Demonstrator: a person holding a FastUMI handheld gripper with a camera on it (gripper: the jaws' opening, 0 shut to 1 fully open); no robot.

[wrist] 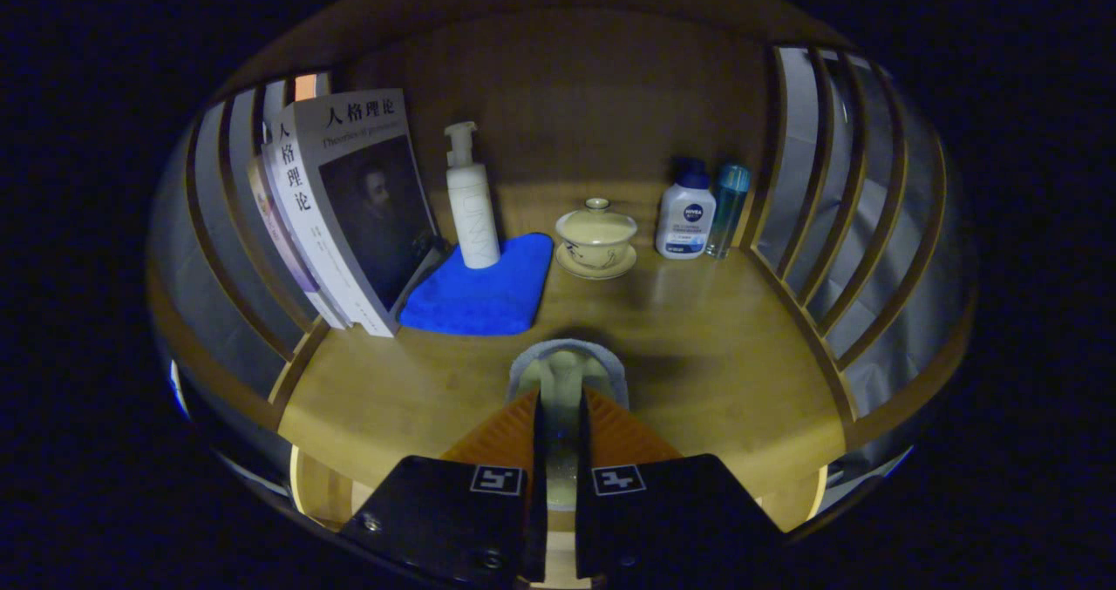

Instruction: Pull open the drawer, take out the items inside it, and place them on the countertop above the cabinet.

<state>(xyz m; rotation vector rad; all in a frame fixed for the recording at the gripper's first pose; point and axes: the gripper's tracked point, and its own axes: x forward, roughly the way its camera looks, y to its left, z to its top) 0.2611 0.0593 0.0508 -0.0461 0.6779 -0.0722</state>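
Right, L to R on countertop (697,346): books (349,215) leaning, count unclear; 1 blue cloth (484,294) w/ 1 pump bottle (472,202) on it; 1 lidded cup (597,234); 2 bottles (697,215). Gripper (561,407) clenched on 1 pale item (567,368), over countertop's front.

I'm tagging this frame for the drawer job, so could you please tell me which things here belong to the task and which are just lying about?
Part of the job:
- gripper, fingers nearly closed on a pale item
- wooden countertop, where it goes

Just lying about:
- books
- blue cloth
- pump bottle, standing on the cloth
- lidded cup on its saucer
- lotion bottle
- slim teal bottle
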